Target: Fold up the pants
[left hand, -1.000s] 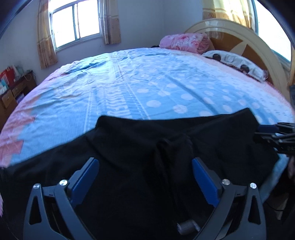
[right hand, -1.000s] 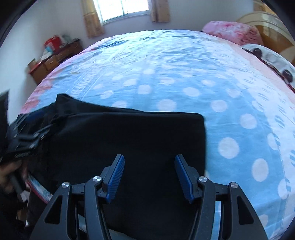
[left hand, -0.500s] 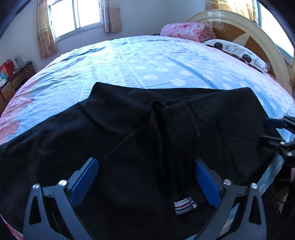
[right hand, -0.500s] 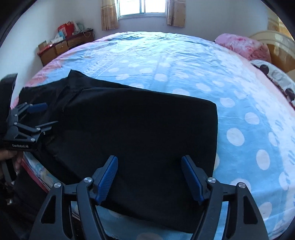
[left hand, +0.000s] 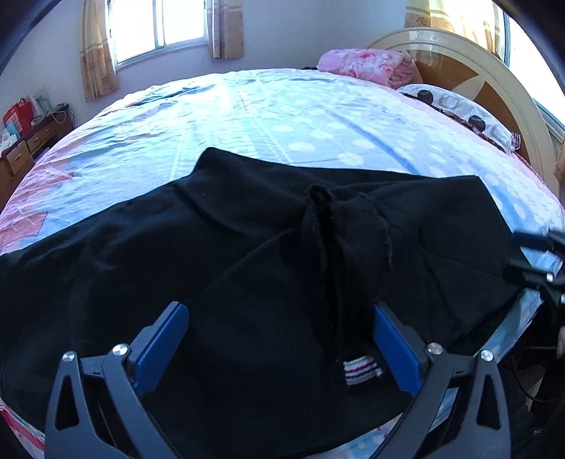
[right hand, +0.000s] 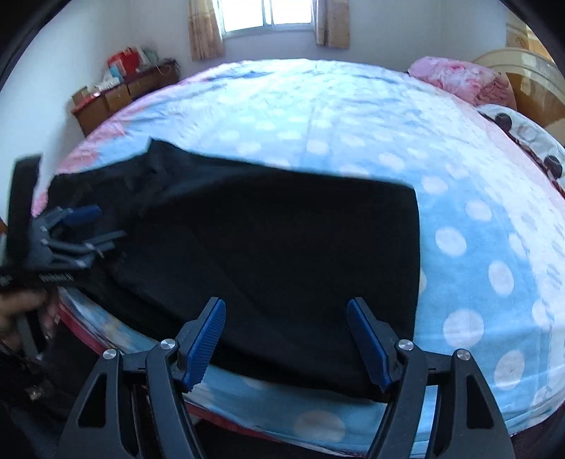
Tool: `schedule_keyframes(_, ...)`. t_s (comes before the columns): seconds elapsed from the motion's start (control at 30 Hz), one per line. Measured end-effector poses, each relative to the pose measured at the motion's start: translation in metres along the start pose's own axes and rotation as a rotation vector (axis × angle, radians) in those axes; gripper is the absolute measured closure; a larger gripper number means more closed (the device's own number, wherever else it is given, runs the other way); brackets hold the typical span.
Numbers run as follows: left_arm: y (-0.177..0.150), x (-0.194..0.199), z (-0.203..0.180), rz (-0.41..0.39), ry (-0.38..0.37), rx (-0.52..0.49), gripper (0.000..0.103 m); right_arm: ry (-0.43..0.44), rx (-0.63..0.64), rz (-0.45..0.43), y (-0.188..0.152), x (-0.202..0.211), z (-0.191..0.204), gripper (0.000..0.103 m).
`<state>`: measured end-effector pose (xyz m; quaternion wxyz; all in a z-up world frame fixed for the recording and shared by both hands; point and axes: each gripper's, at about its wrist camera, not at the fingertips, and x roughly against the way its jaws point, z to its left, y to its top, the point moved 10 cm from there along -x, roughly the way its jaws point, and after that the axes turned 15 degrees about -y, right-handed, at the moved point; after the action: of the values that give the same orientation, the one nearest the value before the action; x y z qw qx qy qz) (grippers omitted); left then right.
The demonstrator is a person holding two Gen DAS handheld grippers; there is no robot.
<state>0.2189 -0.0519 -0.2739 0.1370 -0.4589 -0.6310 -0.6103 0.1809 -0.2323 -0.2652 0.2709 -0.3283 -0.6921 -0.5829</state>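
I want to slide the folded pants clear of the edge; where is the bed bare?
Bare: the dotted sheet beyond the black pants, up to the pink quilt and spotted pillow. Crowded: the near edge, under pants and both open tongs.

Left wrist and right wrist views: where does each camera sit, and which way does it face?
Left wrist: on the left gripper, angled down over the black fabric pants; own open blue-padded fingers show.
Right wrist: on the right gripper, jaws just opened, nothing between; facing the pants' straight edge; a hand shows.
Shared: pants, blue polka-dot bedsheet, curtained window, each other's gripper.
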Motion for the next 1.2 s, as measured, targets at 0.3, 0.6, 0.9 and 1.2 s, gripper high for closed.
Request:
schedule_keyframes(0.3, -0.001, 0.026, 0.001, -0.044, 0.011, 0.003, 0.000, 0.123, 0.087, -0.079, 0.064, 0.008, 0.053, 0.030)
schedule_keyframes(0.6, -0.012, 0.006, -0.008, -0.013, -0.029, 0.019, 0.000, 0.116, 0.292, -0.005, 0.087, -0.049, 0.125, 0.036)
schedule_keyframes(0.9, -0.005, 0.034, 0.015, -0.068, -0.021, 0.046, 0.000, 0.142, 0.207, -0.015, 0.103, -0.036, 0.110, 0.036)
schedule_keyframes(1.2, -0.007, 0.072, 0.111, -0.118, 0.169, 0.138, 0.000, 0.412, 0.076, 0.062, 0.165, -0.042, 0.166, 0.040)
